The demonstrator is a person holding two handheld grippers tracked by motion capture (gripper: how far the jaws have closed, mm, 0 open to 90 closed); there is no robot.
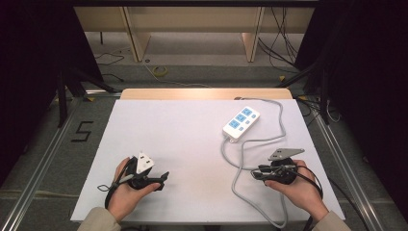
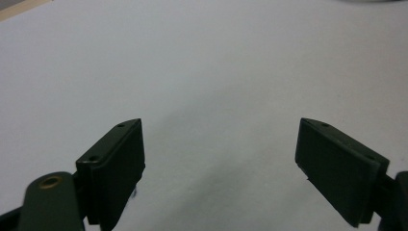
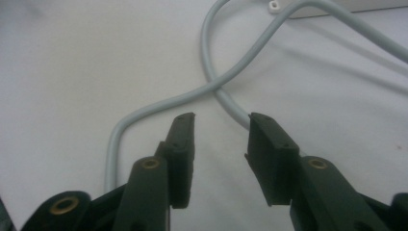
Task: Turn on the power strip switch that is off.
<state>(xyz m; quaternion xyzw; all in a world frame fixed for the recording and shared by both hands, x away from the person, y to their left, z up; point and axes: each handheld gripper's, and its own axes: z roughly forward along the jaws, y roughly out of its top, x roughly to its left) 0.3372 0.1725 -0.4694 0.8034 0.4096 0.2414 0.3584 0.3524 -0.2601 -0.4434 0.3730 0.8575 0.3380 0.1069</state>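
The high view is taking in the whole desk (image 1: 192, 120), a flat white matte sheet with a strip of pale wood showing along its far edge, and on it a white power strip (image 1: 241, 123) with blue sockets is lying slantwise in the far right part, well apart from both hands. Its grey cord (image 1: 235, 180) is leaving the near end of the strip, looping toward the near edge and running off the desk there, while a second stretch is curving round the far right corner. The left gripper (image 1: 161, 182) is resting near the near left corner, a white plate on top of it, its jaws pointing right; the right gripper (image 1: 255, 174) is sitting by the near right corner under a grey three-cornered plate, its jaws pointing left at the cord. The right gripper view is bringing out what the high one is blurring: the cord (image 3: 192, 94) is smooth, round and rubbery, crossing over itself just beyond the tips, and the right gripper (image 3: 222, 118) is standing with its flat black pads apart, nothing between them and nothing touched, though the cord is lying just ahead. The left gripper view is showing the left gripper (image 2: 220, 126) with its blocky, matte black jaws spread wide over bare white surface, holding nothing.
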